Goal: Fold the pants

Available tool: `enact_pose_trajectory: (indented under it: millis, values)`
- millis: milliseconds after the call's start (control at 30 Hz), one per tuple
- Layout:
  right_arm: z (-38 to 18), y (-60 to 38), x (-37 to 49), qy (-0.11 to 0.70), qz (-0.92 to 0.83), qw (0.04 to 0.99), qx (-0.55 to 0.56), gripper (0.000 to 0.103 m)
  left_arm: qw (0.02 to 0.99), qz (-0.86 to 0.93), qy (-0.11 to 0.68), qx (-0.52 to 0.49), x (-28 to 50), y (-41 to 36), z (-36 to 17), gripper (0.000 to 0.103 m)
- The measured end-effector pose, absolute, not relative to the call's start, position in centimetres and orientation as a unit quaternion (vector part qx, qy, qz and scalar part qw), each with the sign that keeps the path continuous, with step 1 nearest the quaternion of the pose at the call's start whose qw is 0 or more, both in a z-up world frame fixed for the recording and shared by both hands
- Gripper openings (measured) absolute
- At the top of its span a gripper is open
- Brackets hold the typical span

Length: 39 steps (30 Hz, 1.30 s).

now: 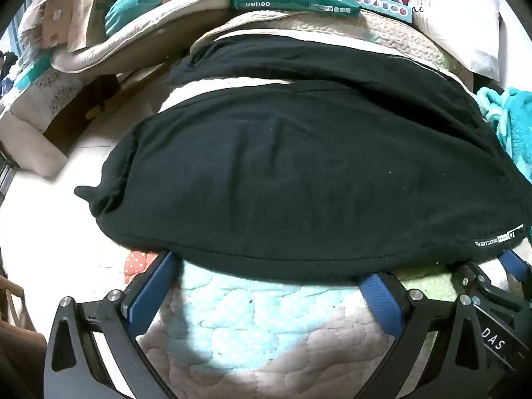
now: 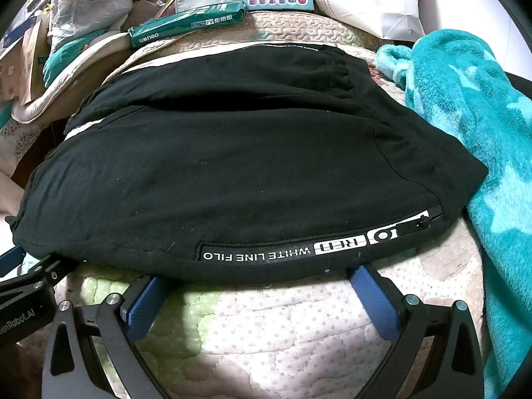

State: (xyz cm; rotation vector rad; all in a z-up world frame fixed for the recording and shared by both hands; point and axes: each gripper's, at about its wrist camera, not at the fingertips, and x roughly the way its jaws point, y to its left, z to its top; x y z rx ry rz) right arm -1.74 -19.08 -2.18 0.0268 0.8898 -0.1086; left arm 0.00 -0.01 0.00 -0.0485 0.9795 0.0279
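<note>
left gripper: jaws spread wide, blue pads resting on the quilted bed cover, with the fingertips tucked under the near hem of the black pants; nothing pinched between them. the pants lie flat across the cover directly ahead of both grippers, spread side to side, with a second dark layer showing beyond a pale strip of quilt. at the near right edge of the pants a white printed label runs along a zip pocket. right gripper: jaws likewise wide apart, pads on the cover, tips just under the hem below that label, gripping nothing. right of the pants, touching their edge, a teal fleece blanket. beyond the pants, a green paper pack and a white bag lie among clutter
</note>
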Motion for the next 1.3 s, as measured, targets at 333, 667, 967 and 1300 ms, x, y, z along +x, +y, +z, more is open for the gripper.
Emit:
enact_pose_trajectory:
  millis: [333, 667, 967, 1300]
  values:
    - [-2.17, -19.09, -1.75, 0.430, -0.053, 0.901, 0.011, 0.103, 0.885, 0.013, 0.465, -0.024, -0.07, -0.08, 0.01, 0.103]
    - [-2.19, -19.07, -1.73, 0.430, -0.054, 0.901, 0.011, 0.103, 0.881, 0.007, 0.472, -0.024, 0.10, 0.12, -0.19, 0.103]
    - [-2.20, -19.08, -1.73, 0.430, -0.053, 0.901, 0.011, 0.103, 0.882, 0.004, 0.471, -0.020, 0.08, 0.01, -0.04, 0.103]
    - [-2.20, -19.08, -1.75, 0.430, -0.054, 0.901, 0.012, 0.103, 0.884, 0.000, 0.467, -0.021, -0.27, -0.16, 0.21, 0.103]
